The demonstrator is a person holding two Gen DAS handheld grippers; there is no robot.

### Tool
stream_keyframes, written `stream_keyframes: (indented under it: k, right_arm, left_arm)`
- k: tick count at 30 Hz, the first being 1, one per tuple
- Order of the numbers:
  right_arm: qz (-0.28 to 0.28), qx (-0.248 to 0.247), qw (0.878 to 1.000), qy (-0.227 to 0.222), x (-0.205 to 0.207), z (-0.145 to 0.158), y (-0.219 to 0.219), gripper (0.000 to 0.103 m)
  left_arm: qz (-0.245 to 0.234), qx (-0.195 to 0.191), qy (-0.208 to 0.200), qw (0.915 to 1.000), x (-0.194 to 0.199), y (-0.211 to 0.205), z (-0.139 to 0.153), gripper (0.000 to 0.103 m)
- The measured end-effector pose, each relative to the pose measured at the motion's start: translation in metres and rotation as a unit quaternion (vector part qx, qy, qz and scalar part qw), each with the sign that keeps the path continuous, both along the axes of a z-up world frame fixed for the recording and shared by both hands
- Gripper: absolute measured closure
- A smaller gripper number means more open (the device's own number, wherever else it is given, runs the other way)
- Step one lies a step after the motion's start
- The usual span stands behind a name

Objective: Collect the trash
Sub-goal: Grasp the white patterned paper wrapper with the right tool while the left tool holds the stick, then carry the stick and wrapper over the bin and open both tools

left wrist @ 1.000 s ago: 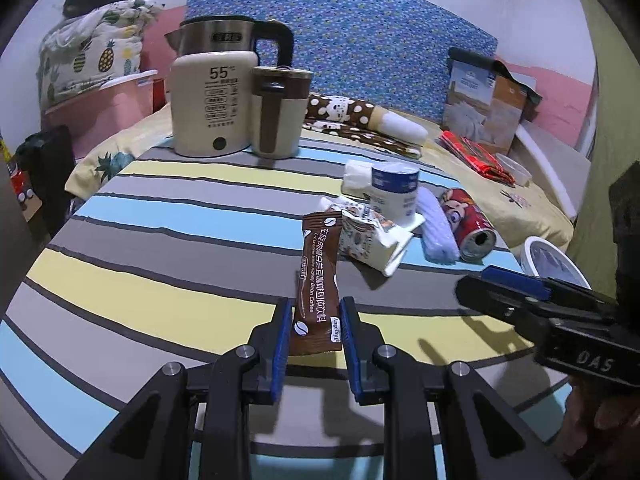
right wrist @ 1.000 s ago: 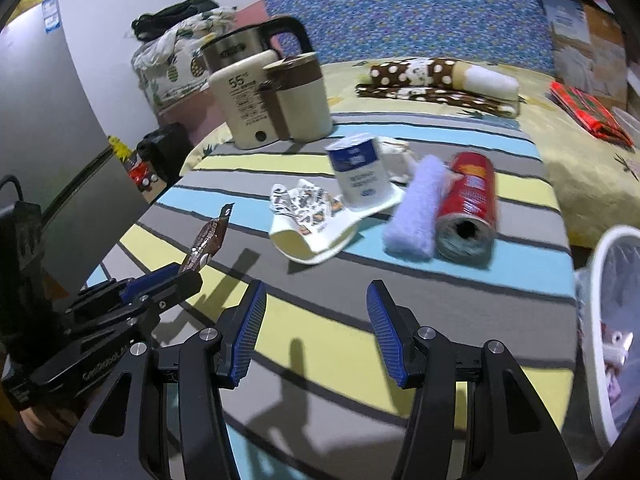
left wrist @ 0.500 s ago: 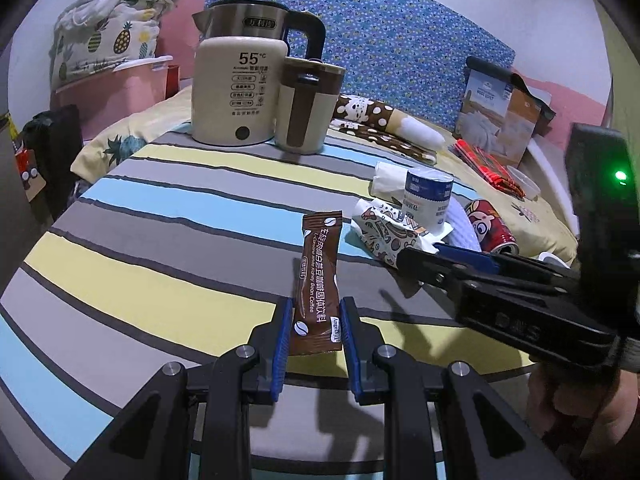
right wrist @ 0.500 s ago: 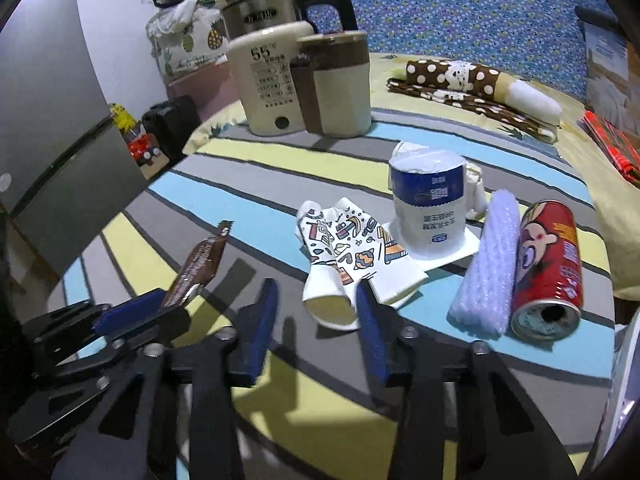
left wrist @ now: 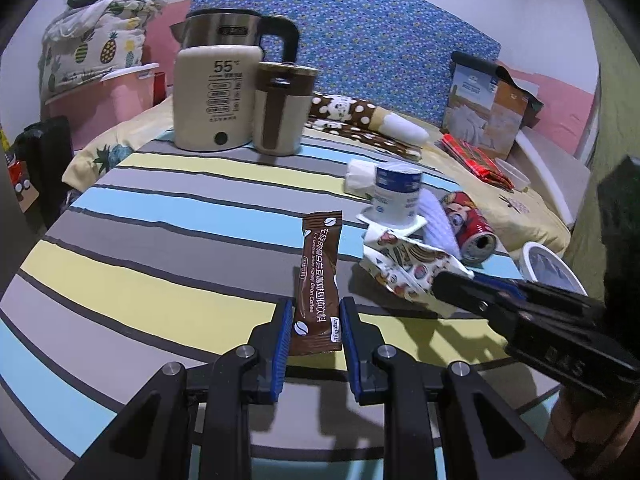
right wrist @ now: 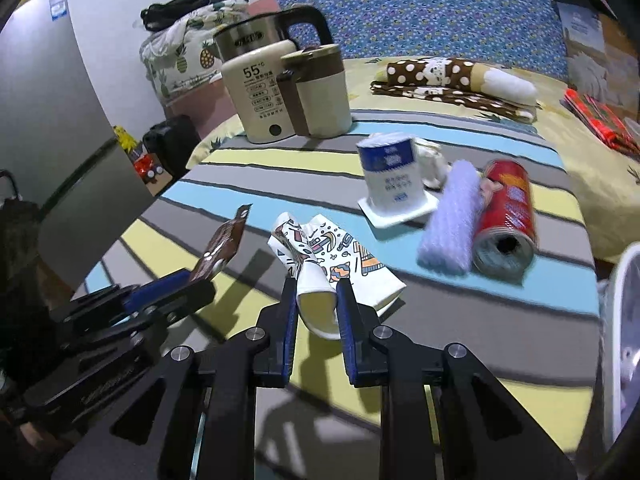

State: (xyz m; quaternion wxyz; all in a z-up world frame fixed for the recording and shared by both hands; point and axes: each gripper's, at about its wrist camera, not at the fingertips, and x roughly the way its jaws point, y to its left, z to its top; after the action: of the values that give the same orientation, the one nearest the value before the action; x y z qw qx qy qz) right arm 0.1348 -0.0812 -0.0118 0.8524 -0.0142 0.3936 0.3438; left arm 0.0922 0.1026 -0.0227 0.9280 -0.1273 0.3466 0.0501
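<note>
My left gripper is shut on the lower end of a brown coffee sachet, which stands upright above the striped tablecloth. In the right wrist view the sachet sticks up from that left gripper. My right gripper is closing its jaws on a crushed, patterned paper cup; the blue pads squeeze the cup's open rim. From the left wrist view the right gripper reaches in from the right onto the cup.
Beyond the cup lie a blue-and-white yoghurt pot, a crumpled tissue, a lilac roll and a red can on its side. A kettle and mug stand at the back. A white bin is off the table's right edge.
My right gripper moved forward to the paper cup and its jaws closed from wide apart onto the cup's rim. The left gripper kept hold of the sachet.
</note>
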Motion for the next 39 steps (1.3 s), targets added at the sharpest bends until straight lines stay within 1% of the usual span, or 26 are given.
stream_keyframes:
  k: [9, 17, 24, 31, 39]
  right_arm:
    - [-0.047, 0.028, 0.999, -0.006, -0.01, 0.014, -0.048, 0.082]
    - [-0.1, 0.042, 0.994, -0.014, -0.018, 0.018, -0.099, 0.082]
    - [-0.157, 0.046, 0.986, -0.021, -0.019, 0.021, -0.144, 0.082]
    - [-0.21, 0.048, 0.976, -0.023, -0.016, 0.019, -0.184, 0.082]
    - [-0.241, 0.046, 0.969, -0.015, -0.013, 0.011, -0.203, 0.082]
  left_arm:
    - [-0.053, 0.007, -0.002, 0.9986, -0.003, -0.048, 0.012, 0.078]
    - [-0.112, 0.019, -0.011, 0.9934, 0.003, -0.105, 0.027, 0.078]
    - [-0.173, 0.022, -0.019, 0.9845, 0.017, -0.16, 0.035, 0.078]
    - [-0.216, 0.024, -0.022, 0.9758, 0.029, -0.198, 0.037, 0.078]
    - [-0.251, 0.02, -0.013, 0.9677, 0.047, -0.232, 0.032, 0.078]
